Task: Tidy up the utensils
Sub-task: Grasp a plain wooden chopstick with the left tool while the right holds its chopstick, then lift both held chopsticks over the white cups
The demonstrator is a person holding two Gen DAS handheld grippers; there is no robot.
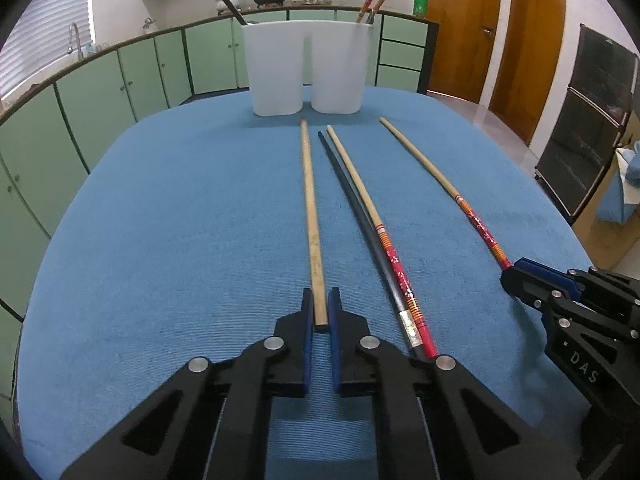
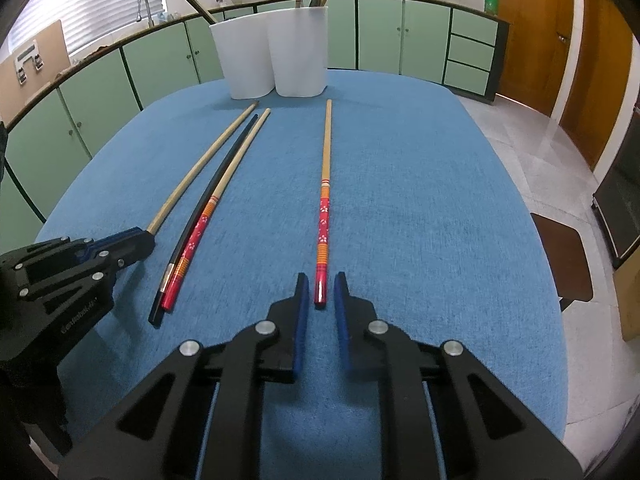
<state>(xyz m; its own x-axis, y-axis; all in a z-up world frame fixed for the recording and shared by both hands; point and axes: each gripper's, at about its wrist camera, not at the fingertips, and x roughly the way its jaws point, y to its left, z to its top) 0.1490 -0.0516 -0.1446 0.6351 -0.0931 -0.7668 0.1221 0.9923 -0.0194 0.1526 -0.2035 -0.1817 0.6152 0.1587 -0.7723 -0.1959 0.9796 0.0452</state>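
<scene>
Several chopsticks lie lengthwise on the blue table. My left gripper (image 1: 319,300) straddles the near end of a plain wooden chopstick (image 1: 311,216), jaws slightly apart around it. My right gripper (image 2: 321,286) straddles the near end of a red-handled chopstick (image 2: 325,200), jaws open with gaps on both sides. A black chopstick (image 1: 356,220) and a second red-handled chopstick (image 1: 376,224) lie side by side between them. A white two-compartment holder (image 1: 308,68) stands at the far end with a dark chopstick in its left cup and red ones in its right cup.
The blue table (image 1: 180,220) drops off at its rounded edges. Green cabinets (image 1: 100,92) stand behind and to the left. Wooden doors (image 1: 464,28) are at the far right. A brown chair (image 2: 560,256) stands beside the table's right edge.
</scene>
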